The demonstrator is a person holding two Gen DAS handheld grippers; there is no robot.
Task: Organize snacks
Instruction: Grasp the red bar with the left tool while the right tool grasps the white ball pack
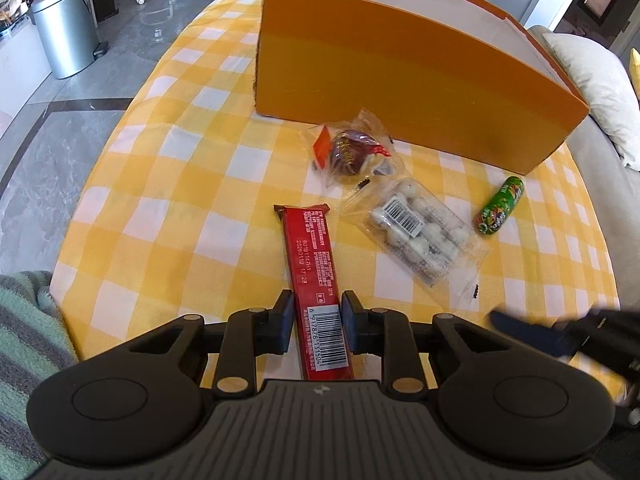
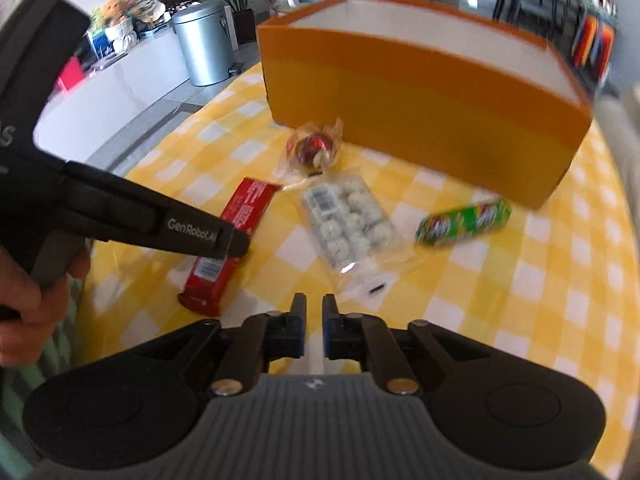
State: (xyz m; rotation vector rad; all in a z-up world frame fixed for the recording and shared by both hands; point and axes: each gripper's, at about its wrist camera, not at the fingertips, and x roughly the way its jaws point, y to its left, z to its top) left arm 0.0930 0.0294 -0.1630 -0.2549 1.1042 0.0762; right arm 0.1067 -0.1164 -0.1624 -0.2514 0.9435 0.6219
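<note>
An orange box [image 1: 400, 80] stands on the yellow-checked tablecloth [image 1: 160, 184], with snacks lying loose before it. The left gripper [image 1: 316, 320] has its jaws set either side of a red chocolate bar [image 1: 316, 276], pads just touching it. The right gripper [image 2: 314, 322], jaws narrowly apart, hovers empty near a clear pack of white candies [image 2: 348, 224] and a green roll [image 2: 464, 222].

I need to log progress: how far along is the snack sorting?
Nothing looks boxed yet, though the orange box interior is mostly hidden. In hand: the left gripper straddles the red bar. Left on the cloth: the chocolate pouch, white candy pack and green roll. The right gripper holds nothing.
</note>
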